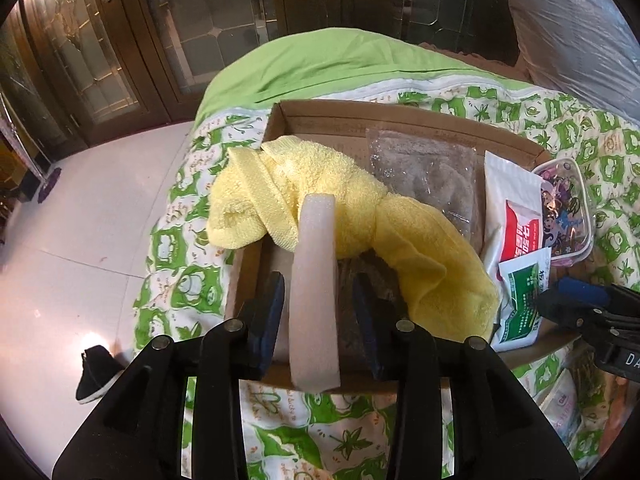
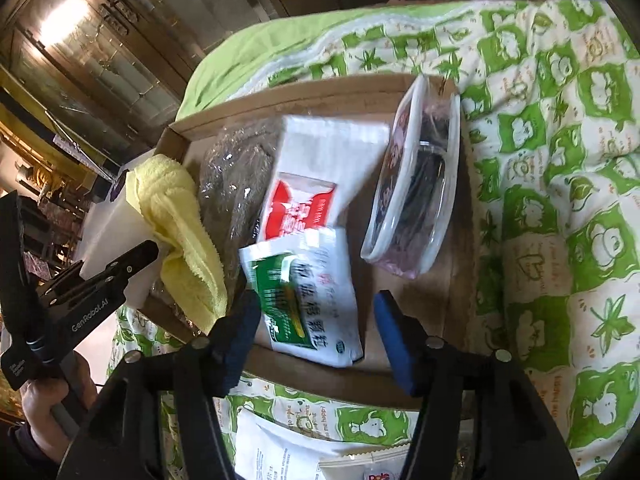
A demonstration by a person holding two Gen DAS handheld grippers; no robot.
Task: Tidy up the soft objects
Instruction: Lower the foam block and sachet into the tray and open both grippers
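A shallow cardboard box [image 1: 320, 114] lies on the bed. In it a long white foam block [image 1: 314, 280] stands on edge between the fingers of my left gripper [image 1: 320, 308]. The jaws are open, with a gap at the right pad. The block's far end leans on a crumpled yellow towel [image 1: 320, 184]. My right gripper [image 2: 318, 340] hangs open over a green-and-white packet [image 2: 308, 292] at the box's near edge, and its pads are clear of the packet. Beside it lie a red-and-white packet [image 2: 308, 200], a clear bag of grey-brown stuff [image 2: 240, 176] and a clear cartoon pouch [image 2: 416, 184].
The green patterned quilt [image 2: 560, 160] surrounds the box. More packets [image 2: 280, 448] lie on it in front. A hand [image 2: 40, 408] holds the left gripper. The white tiled floor [image 1: 80, 240] with a black shoe [image 1: 96, 372] is to the left. A plastic-wrapped bundle [image 1: 568, 24] sits far right.
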